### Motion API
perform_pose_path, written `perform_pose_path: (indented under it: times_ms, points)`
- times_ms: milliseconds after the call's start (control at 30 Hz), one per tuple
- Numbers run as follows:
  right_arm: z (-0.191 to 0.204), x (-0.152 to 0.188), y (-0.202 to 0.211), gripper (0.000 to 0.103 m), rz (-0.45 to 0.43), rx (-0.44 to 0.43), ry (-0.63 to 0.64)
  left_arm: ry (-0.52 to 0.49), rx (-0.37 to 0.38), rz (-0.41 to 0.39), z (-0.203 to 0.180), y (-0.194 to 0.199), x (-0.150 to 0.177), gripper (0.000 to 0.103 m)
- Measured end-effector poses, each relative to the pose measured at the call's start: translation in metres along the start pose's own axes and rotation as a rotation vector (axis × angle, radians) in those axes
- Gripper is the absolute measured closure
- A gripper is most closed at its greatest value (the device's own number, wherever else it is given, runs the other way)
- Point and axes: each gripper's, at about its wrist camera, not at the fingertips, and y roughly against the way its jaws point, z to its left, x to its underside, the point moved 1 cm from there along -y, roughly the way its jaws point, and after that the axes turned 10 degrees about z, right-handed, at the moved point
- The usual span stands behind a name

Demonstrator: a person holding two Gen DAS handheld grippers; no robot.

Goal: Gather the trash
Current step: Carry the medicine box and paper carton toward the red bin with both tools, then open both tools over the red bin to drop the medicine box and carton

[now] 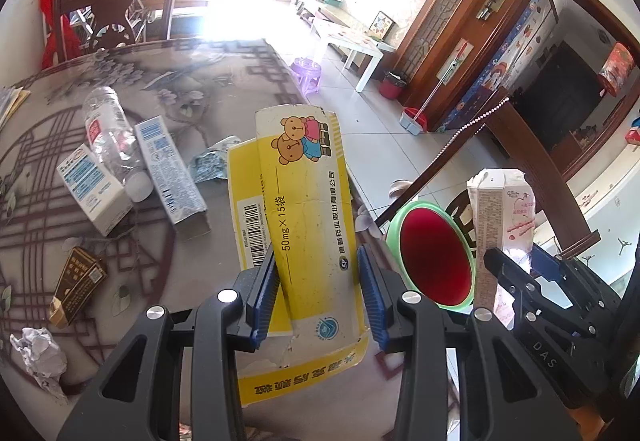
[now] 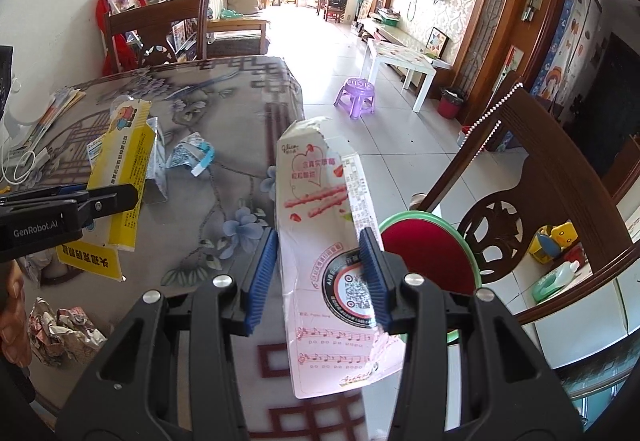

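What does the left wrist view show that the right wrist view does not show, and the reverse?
Only the left wrist view: a crushed clear plastic bottle, two white-and-blue cartons and a dark brown packet on the patterned tablecloth.

Only the right wrist view: white cables at the table's left edge and a yellow toy on the floor.

Both: the flattened yellow bear-print box in the left claw, the pink snack box in the right claw, and the green-rimmed red bin.
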Motion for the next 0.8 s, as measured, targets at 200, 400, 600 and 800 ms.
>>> perform_pose_path:
  times_ms: [200,400,600,800]
  points:
    - [-0.021,-0.004,-0.01,0.062,0.007,-0.011,-0.015,-0.018,-0.006,0.011,-0.024,-0.012,-0.009,0.067]
    - [-0.056,-0.004,-0.021,0.062,0.021,-0.003,-0.055,-0.04,-0.007,0.034,-0.05,-0.028,-0.015,0.067]
    - [-0.102,-0.003,-0.042,0.062,0.062,0.012,-0.124,-0.085,-0.006,0.053,-0.084,-0.048,-0.025,0.067]
    - [-0.154,-0.004,-0.071,0.061,0.093,0.011,-0.209,-0.143,-0.009,0.082,-0.119,-0.071,-0.032,0.067]
